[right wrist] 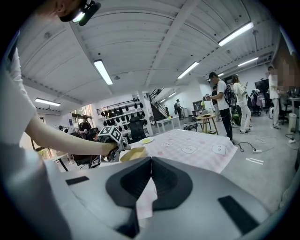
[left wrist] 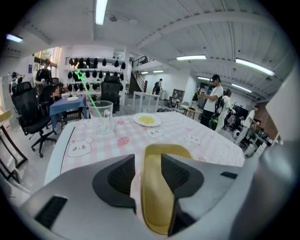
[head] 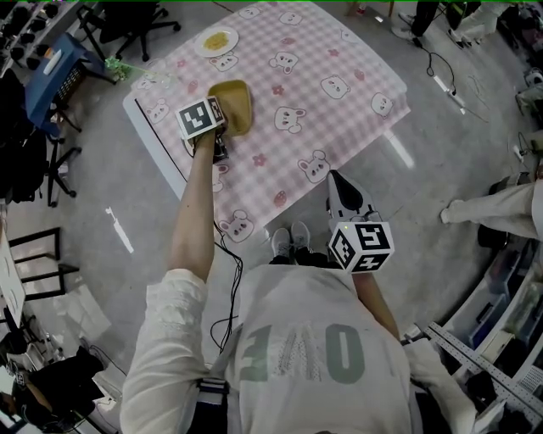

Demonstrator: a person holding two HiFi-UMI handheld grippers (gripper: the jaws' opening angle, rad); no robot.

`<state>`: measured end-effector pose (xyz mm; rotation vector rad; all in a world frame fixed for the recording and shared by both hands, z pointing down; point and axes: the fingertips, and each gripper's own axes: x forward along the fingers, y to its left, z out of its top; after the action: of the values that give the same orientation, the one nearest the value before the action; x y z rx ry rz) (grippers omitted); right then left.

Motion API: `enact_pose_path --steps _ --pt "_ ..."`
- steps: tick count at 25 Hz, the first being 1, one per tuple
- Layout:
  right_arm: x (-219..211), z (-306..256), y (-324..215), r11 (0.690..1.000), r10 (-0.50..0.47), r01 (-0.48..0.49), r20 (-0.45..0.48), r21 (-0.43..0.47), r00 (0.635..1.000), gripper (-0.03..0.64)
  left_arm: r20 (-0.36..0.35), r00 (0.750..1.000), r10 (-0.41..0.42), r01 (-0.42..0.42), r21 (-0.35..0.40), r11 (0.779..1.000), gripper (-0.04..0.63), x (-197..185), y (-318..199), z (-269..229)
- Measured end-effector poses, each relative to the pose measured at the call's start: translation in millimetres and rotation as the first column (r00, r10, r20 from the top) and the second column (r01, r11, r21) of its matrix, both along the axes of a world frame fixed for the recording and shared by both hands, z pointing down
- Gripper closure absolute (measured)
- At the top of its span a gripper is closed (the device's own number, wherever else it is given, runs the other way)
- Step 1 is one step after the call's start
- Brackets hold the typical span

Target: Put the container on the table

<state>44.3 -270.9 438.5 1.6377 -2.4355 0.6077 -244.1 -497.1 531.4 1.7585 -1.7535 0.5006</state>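
A yellow container [head: 233, 102] rests on the table's pink checked cloth [head: 339, 119], near the left edge. My left gripper [head: 219, 119] is at its near end. In the left gripper view this gripper [left wrist: 148, 164] stands open: the container's [left wrist: 157, 192] near rim lies in the gap, with the pads on either side not pressing on it. My right gripper [head: 335, 178] hangs off the table's near edge, apart from the container. Its jaws [right wrist: 151, 161] meet at the tips with nothing between them. The right gripper view shows the container [right wrist: 132, 153] and the left gripper [right wrist: 121, 149] beyond.
A plate of yellow food [head: 216, 40] sits at the table's far side. A clear glass with a green straw [left wrist: 101, 117] stands near the left edge. Office chairs [head: 127, 21] and a blue cart [head: 51, 72] stand on the left. People [left wrist: 214, 101] stand to the right.
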Motion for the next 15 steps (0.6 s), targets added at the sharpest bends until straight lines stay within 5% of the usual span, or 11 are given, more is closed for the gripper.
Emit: enact_pose_path --steps 5,9,12,15 --pt "-14 -7 -8 0.999 -0.039 0.04 -0.004 0.032 0.999 0.588 0.027 1.0 0.004 -0.008 0.145 0.989 0.443 -3 -17 -59" --pt "-21 -15 -16 0.994 -0.078 0.08 -0.035 0.07 0.996 0.588 0.075 0.997 -0.001 -0.021 0.288 0.957 0.445 -2 -22 -120" --pt "-25 -23 -26 0.99 -0.093 0.098 -0.052 0.101 0.994 0.588 0.123 0.992 -0.01 -0.043 0.422 0.906 0.445 -1 -16 -178" --pt "-27 -32 -37 0.987 -0.097 0.103 -0.058 0.123 0.994 0.588 0.145 0.989 -0.021 -0.063 0.552 0.831 0.446 2 8 -233"
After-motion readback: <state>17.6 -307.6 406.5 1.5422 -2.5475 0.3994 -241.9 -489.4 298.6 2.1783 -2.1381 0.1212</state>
